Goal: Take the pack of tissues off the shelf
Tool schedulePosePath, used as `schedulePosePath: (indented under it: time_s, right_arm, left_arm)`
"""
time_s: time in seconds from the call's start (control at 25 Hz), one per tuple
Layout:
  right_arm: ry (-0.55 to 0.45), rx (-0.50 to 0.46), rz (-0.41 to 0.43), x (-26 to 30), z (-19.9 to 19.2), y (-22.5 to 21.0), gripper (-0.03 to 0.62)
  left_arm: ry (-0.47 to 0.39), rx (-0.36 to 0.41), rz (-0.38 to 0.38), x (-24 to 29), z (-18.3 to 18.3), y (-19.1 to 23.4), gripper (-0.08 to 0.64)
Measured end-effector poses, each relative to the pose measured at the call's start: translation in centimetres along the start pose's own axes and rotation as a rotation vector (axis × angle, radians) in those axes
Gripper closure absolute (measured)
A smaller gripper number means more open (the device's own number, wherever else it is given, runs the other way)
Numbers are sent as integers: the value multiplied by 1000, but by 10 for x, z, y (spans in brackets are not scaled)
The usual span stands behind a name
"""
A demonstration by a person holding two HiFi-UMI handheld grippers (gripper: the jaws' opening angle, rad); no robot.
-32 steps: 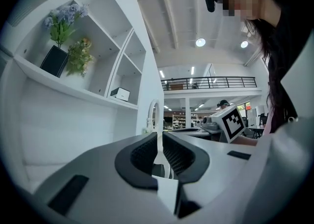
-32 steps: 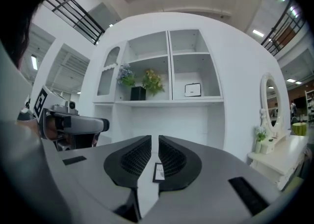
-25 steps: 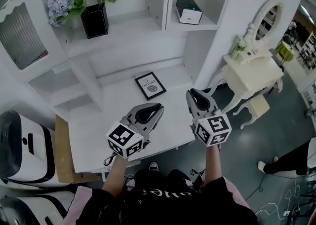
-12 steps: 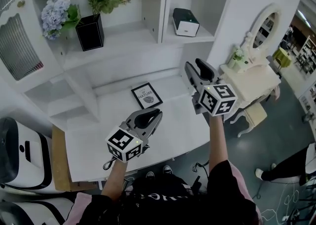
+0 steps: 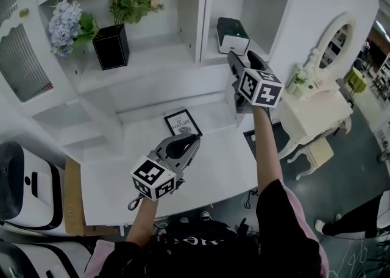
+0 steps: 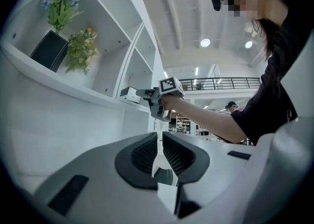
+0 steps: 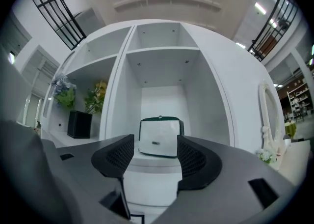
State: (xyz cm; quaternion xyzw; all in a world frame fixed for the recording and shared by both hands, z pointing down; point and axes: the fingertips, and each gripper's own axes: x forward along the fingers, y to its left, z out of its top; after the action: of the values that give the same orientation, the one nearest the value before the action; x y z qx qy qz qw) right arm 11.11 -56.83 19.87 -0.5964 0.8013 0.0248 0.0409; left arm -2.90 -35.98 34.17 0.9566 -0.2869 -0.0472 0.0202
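The pack of tissues (image 5: 233,34), white with a dark green top, lies in the right shelf compartment. My right gripper (image 5: 244,61) is raised level in front of that compartment, its tips just short of the pack. Its jaws have just been opening and stand wide, with nothing between them. In the right gripper view the pack of tissues (image 7: 159,137) shows straight ahead, framed by the right gripper (image 7: 154,143). My left gripper (image 5: 194,141) hangs low over the white desk, shut and empty. The left gripper view shows the left gripper (image 6: 160,137), the right gripper (image 6: 141,92) and the pack of tissues (image 6: 128,94).
A black vase of flowers (image 5: 111,45) and blue hydrangeas (image 5: 64,17) stand in the left compartment. A framed print (image 5: 183,122) lies on the white desk (image 5: 207,173). A white dressing table with a mirror (image 5: 317,97) stands at right, and a white machine (image 5: 24,179) at left.
My right gripper has risen from over the desk up to the right shelf compartment, and its jaws have opened wide. The left gripper stays low and shut.
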Motion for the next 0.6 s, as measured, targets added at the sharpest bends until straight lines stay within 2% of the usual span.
schedulePosePath:
  time_s: [0.24, 0.6]
  right_arm:
    - [19, -13, -14, 27, 5, -20, 324]
    - [33, -59, 104, 46, 8, -24, 330]
  left_arm:
    - [-6, 2, 53, 1, 3, 17, 517]
    - [-10, -7, 100, 7, 2, 35, 517]
